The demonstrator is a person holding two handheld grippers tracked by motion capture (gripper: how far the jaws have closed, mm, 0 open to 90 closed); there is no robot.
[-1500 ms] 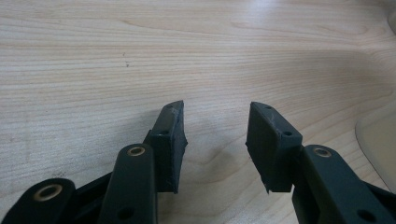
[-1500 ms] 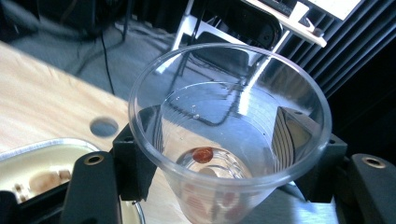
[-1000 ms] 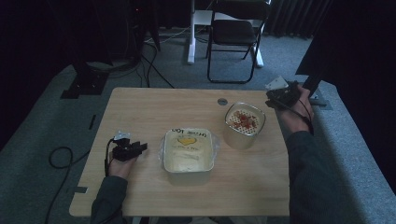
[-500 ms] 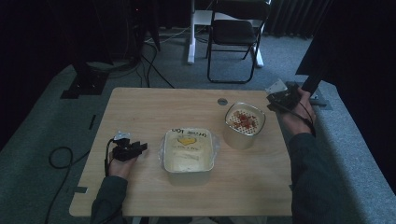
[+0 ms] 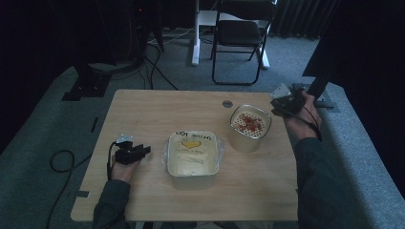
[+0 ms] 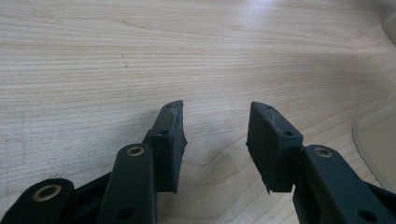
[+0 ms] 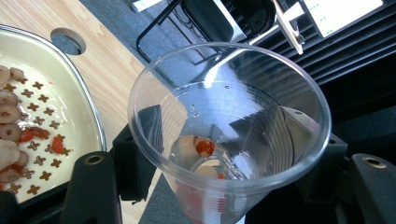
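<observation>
My right gripper is shut on a clear plastic cup, whose mouth faces the camera. A few red and pale bits and a little liquid lie at the cup's bottom. In the high view the right gripper hovers by the table's right edge, just right of a metal container. That container holds a perforated insert strewn with red and pale pieces. My left gripper rests low at the table's left, open, its jaws apart over bare wood with nothing between them.
A cream rectangular tub with a yellow heart mark sits mid-table, just right of the left gripper; its rim shows beside the left jaws. The wooden table has a round hole near its far edge. A folding chair stands beyond.
The right gripper with the cup has drifted very slightly; the left hand and both containers have stayed where they were.
</observation>
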